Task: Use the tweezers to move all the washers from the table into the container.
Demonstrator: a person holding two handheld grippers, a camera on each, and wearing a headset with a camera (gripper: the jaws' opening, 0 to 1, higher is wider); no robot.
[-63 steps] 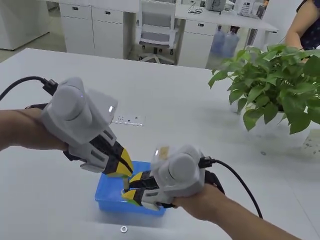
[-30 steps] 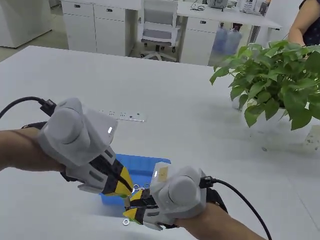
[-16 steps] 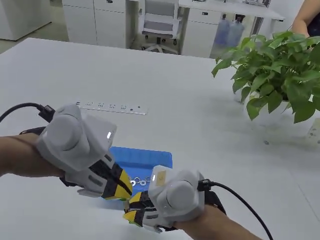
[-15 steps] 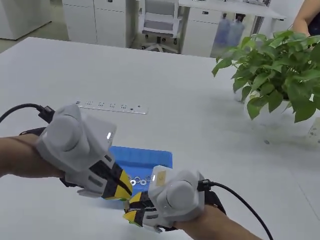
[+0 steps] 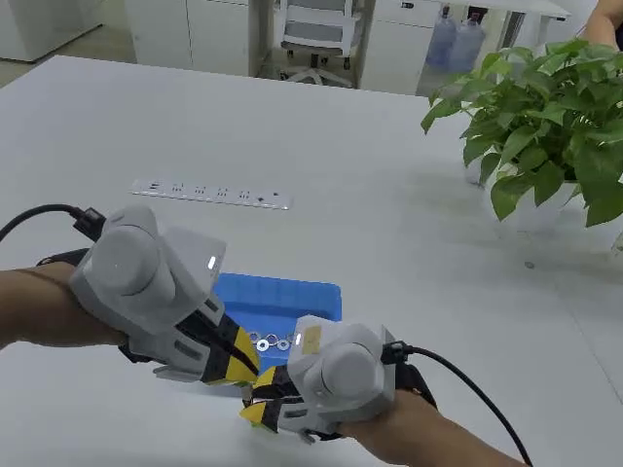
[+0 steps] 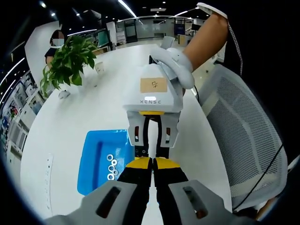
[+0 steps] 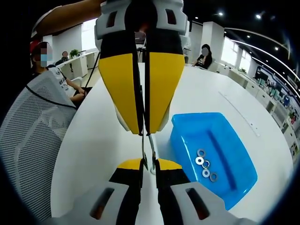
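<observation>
The two grippers meet nose to nose, low over the table (image 5: pixel 389 214), just on the near side of the blue container (image 5: pixel 292 289). The left gripper (image 5: pixel 237 362) has its jaws closed on the back of the tweezers (image 7: pixel 146 152), steadying them. The right gripper (image 5: pixel 258 399) pinches the thin prongs from both sides, probably to squeeze them onto something below. The tips are hidden, so I can't say whether anything is caught. A small cluster of washers (image 5: pixel 271 342) already lies inside the container. About two seconds ago both grippers hung over the container and a lone washer lay on the table in front of it. Now they have come down on that spot and cover it.
</observation>
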